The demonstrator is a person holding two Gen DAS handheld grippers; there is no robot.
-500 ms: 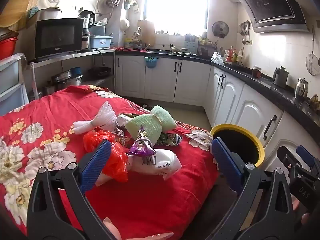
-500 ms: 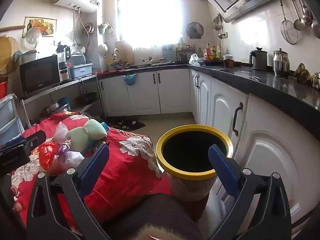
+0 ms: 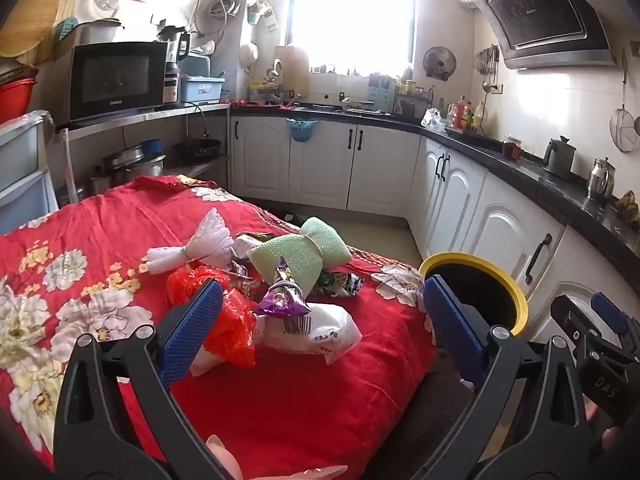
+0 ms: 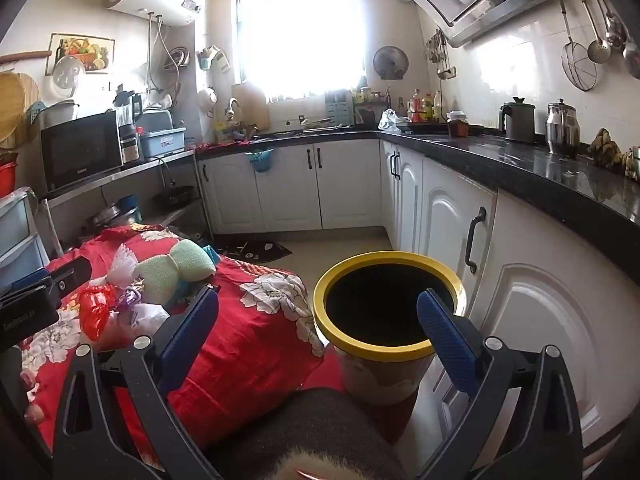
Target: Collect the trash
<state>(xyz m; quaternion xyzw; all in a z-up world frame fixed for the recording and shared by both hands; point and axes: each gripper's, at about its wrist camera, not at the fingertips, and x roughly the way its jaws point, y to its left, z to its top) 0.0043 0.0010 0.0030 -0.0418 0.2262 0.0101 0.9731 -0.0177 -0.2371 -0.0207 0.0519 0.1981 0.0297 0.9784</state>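
Little has changed in 0.5 s: the left gripper (image 3: 320, 316) has eased slightly closer to the trash pile (image 3: 276, 280), jaws wide and empty; the right gripper (image 4: 318, 316) is likewise wide, empty, aimed at the bin (image 4: 384, 350) at lower center. So collecting has not begun. The pile sits mid-frame on the table's red floral cloth (image 3: 120, 232): a crinkly red bag (image 3: 232, 324), white wrapper (image 3: 320, 332), glossy purple packet (image 3: 282, 300), 2 knobbly green pads (image 3: 300, 252). The bin's yellow rim is smooth and round.

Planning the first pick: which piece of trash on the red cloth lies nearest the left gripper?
The red plastic bag: it sits right beside the left gripper's left finger pad, nearer than the white packet, purple wrapper or green sponges beyond.
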